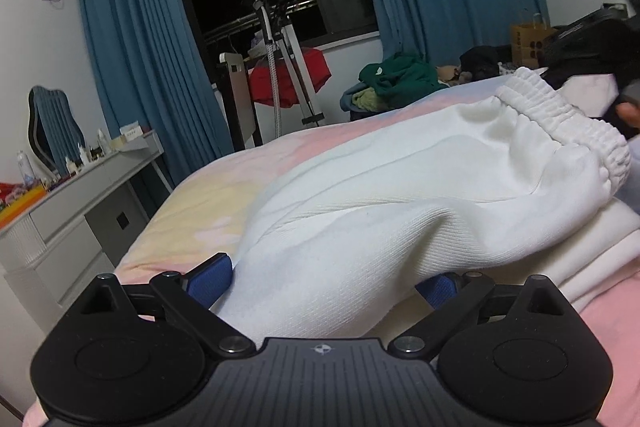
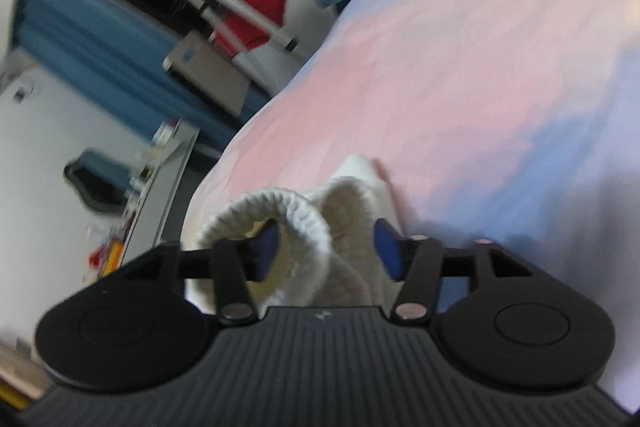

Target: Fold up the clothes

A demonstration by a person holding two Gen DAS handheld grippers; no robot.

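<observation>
Jaws spread on both grippers — white sweatpants (image 1: 400, 195) bunched between, unpinched.

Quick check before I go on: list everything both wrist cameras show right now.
White ribbed cotton garment with elastic cuff: one, white, on the bed between both jaws.
Pastel pink-yellow-blue bedsheet: one, under the garment.
Green garment pile: one, far bed edge.
Blue curtains: two, flanking the dark window.
Red cloth: one, on the stand by the window.
Grey dresser: one, left wall.
Brown paper bag: one, far right.
Left gripper: jaws apart around fabric.
Right gripper: jaws open, cuff between.
</observation>
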